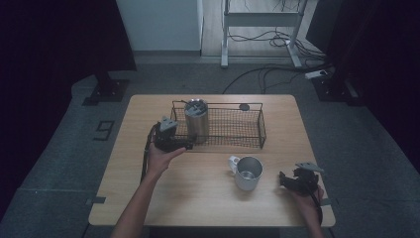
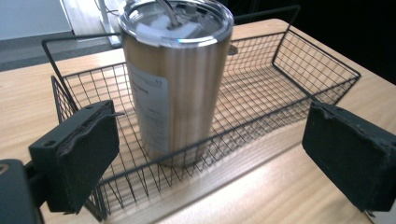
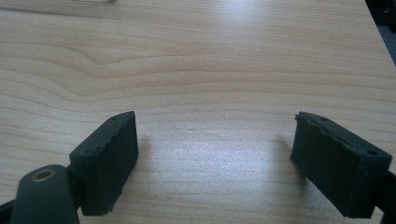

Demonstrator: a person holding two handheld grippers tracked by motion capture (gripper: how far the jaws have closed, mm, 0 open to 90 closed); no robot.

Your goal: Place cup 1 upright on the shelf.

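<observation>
A steel tumbler (image 1: 196, 119) with a clear lid stands upright in the left end of a black wire basket (image 1: 261, 130). In the left gripper view the tumbler (image 2: 175, 88) rises just beyond the basket's (image 2: 317, 60) near rim. My left gripper (image 1: 185, 145) is just outside that rim, level with the tumbler; its (image 2: 210, 140) jaws stand wide apart with nothing between them. A steel mug (image 1: 247, 172) with a white handle sits in front of the basket. To the mug's right my right gripper (image 1: 285, 179) rests low over bare wood, its (image 3: 215, 149) jaws apart and empty.
The wooden table (image 1: 208, 198) holds a small dark round disc (image 1: 244, 106) behind the basket. The rest of the basket to the tumbler's right holds nothing. Beyond the table's far edge are stand bases, a metal frame and cables on grey floor.
</observation>
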